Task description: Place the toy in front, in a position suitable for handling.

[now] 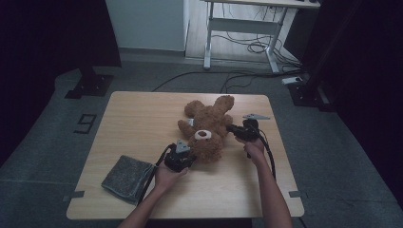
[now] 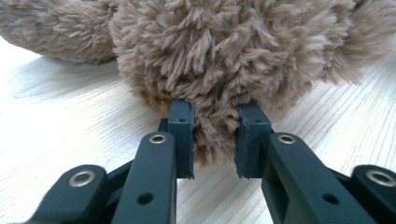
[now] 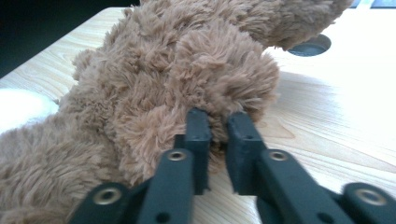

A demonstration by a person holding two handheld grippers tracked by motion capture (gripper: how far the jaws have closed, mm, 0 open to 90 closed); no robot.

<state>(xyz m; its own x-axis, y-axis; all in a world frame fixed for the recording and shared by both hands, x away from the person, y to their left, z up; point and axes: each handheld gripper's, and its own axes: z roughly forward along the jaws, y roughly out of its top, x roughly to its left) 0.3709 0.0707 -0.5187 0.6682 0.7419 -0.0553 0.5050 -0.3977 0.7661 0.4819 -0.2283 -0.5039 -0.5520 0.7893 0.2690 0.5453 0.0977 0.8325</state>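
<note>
A brown plush teddy bear (image 1: 212, 118) lies on its back on the wooden table (image 1: 142, 118), with its head toward the person and its white muzzle (image 1: 203, 135) facing up. My left gripper (image 1: 190, 155) is at the near left side of the bear's head. In the left gripper view its jaws (image 2: 215, 140) pinch a tuft of the bear's fur (image 2: 210, 56). My right gripper (image 1: 230, 128) reaches in from the right. In the right gripper view its jaws (image 3: 218, 135) stand close together, pinching the fur of a rounded limb (image 3: 224, 79).
A folded grey cloth (image 1: 127, 178) lies at the table's near left corner. A white desk frame (image 1: 242, 28) and loose cables (image 1: 247, 47) are on the floor beyond the table. A dark round opening (image 3: 310, 45) sits in the tabletop past the bear.
</note>
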